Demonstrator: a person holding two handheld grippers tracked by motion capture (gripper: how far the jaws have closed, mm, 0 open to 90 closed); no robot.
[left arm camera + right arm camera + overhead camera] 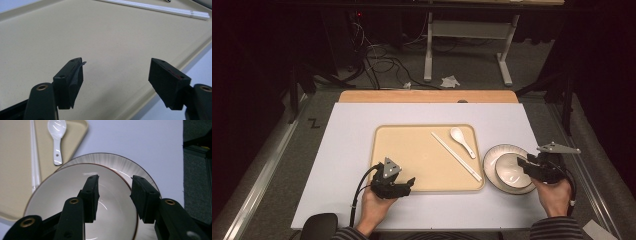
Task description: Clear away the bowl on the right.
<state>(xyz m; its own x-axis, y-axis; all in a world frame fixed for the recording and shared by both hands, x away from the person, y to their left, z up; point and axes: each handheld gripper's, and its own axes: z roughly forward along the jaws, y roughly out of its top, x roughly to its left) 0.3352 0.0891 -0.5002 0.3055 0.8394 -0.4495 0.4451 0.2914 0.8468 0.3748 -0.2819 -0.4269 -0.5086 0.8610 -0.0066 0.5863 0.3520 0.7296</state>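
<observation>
White bowl [512, 170] sits on plate [494, 155], lower right of frame, off the tan tray [412, 155]. Right gripper [115, 195] hovers over the bowl, jaws apart, nothing gripped. Left gripper [116, 75] gapes empty above the tray. Chopsticks [456, 156] and spoon [461, 140] already trayed; bowl likely next.

We are seeing a white table [347, 150] carrying 2 things directly: a beige tray [412, 155] lying at its middle and a plate [492, 155] sitting just beside the tray's right edge. A wooden strip [427, 96] is showing along the far edge.
</observation>
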